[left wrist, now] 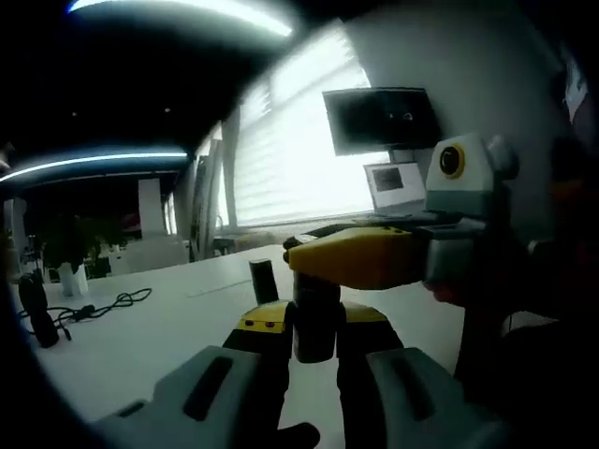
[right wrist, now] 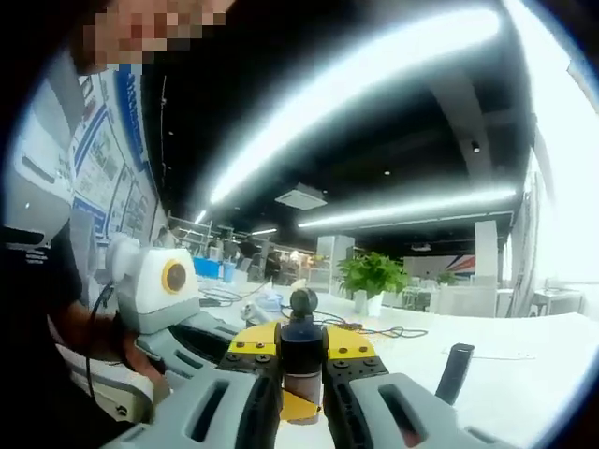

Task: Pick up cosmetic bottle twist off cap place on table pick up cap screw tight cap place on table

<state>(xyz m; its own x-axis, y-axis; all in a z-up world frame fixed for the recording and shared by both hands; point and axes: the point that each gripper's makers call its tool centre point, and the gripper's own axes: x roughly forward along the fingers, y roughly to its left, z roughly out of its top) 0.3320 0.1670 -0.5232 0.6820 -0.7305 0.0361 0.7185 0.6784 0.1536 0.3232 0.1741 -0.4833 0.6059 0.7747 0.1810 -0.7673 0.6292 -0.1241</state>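
**Two grippers meet on a cosmetic bottle above an office table**

Above a white office table (left wrist: 140,337), the left gripper (left wrist: 316,327) clamps its yellow-tipped jaws on the lower body of a small dark cylindrical cosmetic bottle (left wrist: 316,323), held upright clear of the tabletop. From the right of the left gripper view, the right gripper (left wrist: 360,257), with a yellow and grey housing, reaches across the top of the bottle, covering its cap end.

Seen in the right gripper view, the right gripper (right wrist: 301,360) has its own jaws drawn in tight on the bottle (right wrist: 301,351), whose dark upper part shows between the yellow pads with a paler band below it. The left gripper (right wrist: 178,327) enters that view from the left, held in a person's hand (right wrist: 131,360).

On the table beyond, a second dark cylindrical object (left wrist: 263,279) stands upright and apart from the grippers. A black cable (left wrist: 103,307) lies coiled near the far edge, and potted green plants (right wrist: 372,276) stand farther back under long ceiling lights.
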